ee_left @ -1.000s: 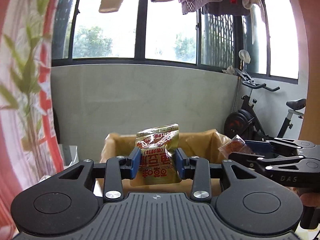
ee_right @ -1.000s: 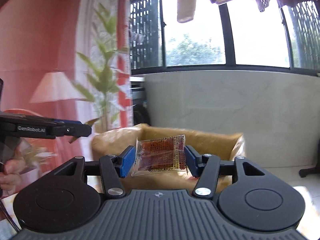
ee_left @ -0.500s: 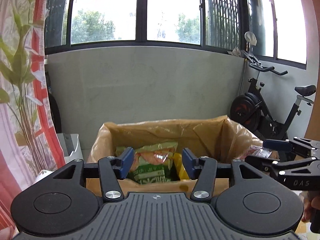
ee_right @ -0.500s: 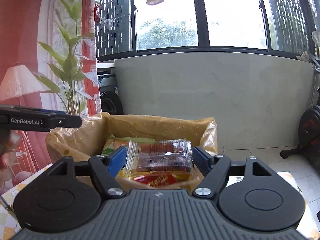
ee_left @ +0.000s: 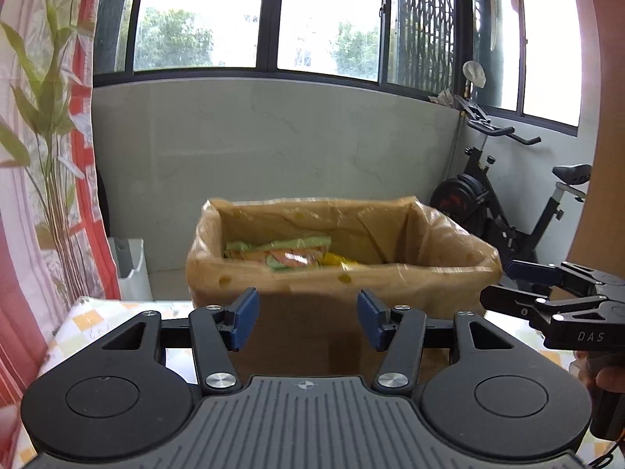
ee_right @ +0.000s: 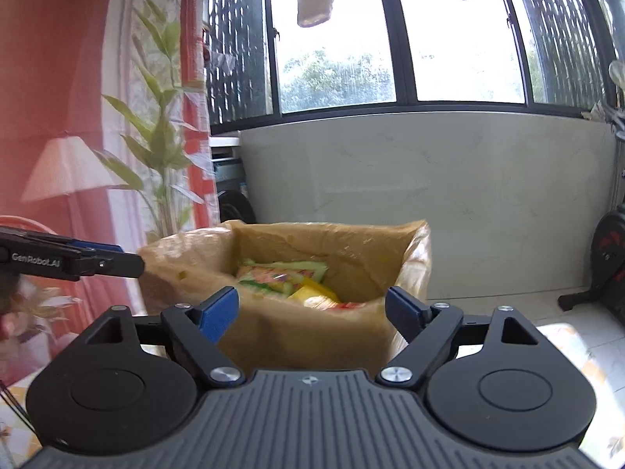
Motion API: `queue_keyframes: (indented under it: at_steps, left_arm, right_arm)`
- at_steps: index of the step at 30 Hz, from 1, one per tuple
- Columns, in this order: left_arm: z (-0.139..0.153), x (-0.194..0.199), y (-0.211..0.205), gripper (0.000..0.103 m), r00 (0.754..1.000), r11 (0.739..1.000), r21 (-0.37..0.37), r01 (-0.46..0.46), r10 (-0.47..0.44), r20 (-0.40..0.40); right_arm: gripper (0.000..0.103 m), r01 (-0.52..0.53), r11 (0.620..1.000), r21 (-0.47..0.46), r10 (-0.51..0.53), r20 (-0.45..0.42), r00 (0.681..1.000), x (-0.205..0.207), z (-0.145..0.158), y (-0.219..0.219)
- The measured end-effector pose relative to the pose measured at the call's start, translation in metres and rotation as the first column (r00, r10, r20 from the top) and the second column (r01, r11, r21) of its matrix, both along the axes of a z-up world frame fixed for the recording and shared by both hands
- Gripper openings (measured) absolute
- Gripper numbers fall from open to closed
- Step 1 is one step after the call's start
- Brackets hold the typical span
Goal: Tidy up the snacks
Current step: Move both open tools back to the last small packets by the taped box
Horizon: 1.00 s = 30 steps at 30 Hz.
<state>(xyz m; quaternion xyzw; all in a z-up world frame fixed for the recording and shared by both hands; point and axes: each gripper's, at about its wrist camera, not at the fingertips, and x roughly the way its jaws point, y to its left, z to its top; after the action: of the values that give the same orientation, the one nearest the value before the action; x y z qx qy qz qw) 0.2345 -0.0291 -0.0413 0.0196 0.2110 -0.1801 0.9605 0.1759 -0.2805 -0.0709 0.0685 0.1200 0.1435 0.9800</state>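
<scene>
A cardboard box lined with a tan plastic bag (ee_left: 390, 277) (ee_right: 183, 258) stands on the table ahead of both grippers. Inside lie snack packets: a green and orange one (ee_left: 289, 254) (ee_right: 281, 273) and yellow ones (ee_right: 316, 293). My left gripper (ee_left: 308, 318) is open in front of the box's near wall, nothing between its blue pads. My right gripper (ee_right: 311, 310) is open too, its jaws still opening, empty, close to the box's near wall. Each gripper shows at the side of the other's view.
The box sits on a table with a checked cloth (ee_left: 93, 320). An exercise bike (ee_left: 508, 211) stands at the right, a curtain and a plant (ee_left: 50, 148) at the left, a low wall under windows behind. A hand (ee_left: 601, 371) holds the right gripper.
Both grippers let go of their packets, the gold-red one and the clear red one, which dropped into the box. Both drew back and lower, so the box now stands farther ahead.
</scene>
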Motion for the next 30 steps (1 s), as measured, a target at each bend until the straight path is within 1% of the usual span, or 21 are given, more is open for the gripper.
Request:
queue_keyframes:
  at_steps: [4, 8, 11, 14, 17, 20, 22, 23, 25, 27, 30]
  left_arm:
    - [-0.024, -0.015, 0.013, 0.058, 0.998, 1.0, 0.0, 0.024, -0.024, -0.062]
    - [-0.056, -0.017, 0.024, 0.058, 0.99, 0.999, 0.026, 0.031, -0.027, -0.14]
    - [-0.079, -0.01, 0.03, 0.057, 0.982, 0.999, 0.03, 0.016, -0.01, -0.189]
    - [-0.095, 0.0, 0.033, 0.057, 0.974, 1.0, -0.005, 0.011, -0.012, -0.227]
    - [-0.109, 0.013, 0.03, 0.057, 0.965, 1.0, -0.018, 0.013, -0.017, -0.262]
    - [-0.122, 0.02, 0.019, 0.057, 0.957, 1.0, -0.019, 0.017, -0.021, -0.289]
    - [-0.131, 0.027, 0.014, 0.057, 0.95, 1.0, -0.022, 0.021, -0.027, -0.311]
    - [-0.136, 0.03, 0.011, 0.057, 0.947, 0.999, -0.022, 0.026, -0.032, -0.321]
    - [-0.146, 0.036, 0.005, 0.057, 0.94, 0.999, -0.012, 0.041, -0.043, -0.339]
    - [-0.155, 0.041, -0.002, 0.057, 0.933, 0.999, -0.001, 0.046, -0.044, -0.357]
    - [-0.166, 0.052, 0.0, 0.057, 0.92, 1.0, -0.015, 0.027, -0.031, -0.391]
  right_arm:
    - [0.085, 0.014, 1.0, 0.015, -0.014, -0.024, 1.0, -0.028, -0.023, 0.002]
    - [0.085, 0.014, 1.0, 0.025, -0.012, -0.101, 0.995, -0.043, -0.052, 0.002]
    - [0.084, -0.002, 1.0, 0.026, 0.006, -0.176, 0.984, -0.038, -0.074, 0.004]
    - [0.083, -0.023, 0.999, 0.03, 0.029, -0.235, 0.971, -0.028, -0.091, 0.01]
    - [0.076, -0.074, 0.997, -0.005, 0.07, -0.279, 0.958, -0.016, -0.102, 0.021]
    - [0.07, -0.111, 0.993, -0.039, 0.095, -0.301, 0.949, -0.003, -0.11, 0.03]
    - [0.06, -0.122, 0.991, -0.058, 0.098, -0.314, 0.944, 0.003, -0.116, 0.033]
    - [0.058, -0.131, 0.99, -0.062, 0.104, -0.32, 0.942, 0.007, -0.118, 0.034]
    - [0.051, -0.151, 0.986, -0.064, 0.122, -0.325, 0.938, 0.015, -0.121, 0.036]
    - [0.045, -0.177, 0.982, -0.073, 0.143, -0.334, 0.932, 0.022, -0.124, 0.038]
    - [0.044, -0.216, 0.973, -0.077, 0.175, -0.354, 0.919, 0.032, -0.13, 0.045]
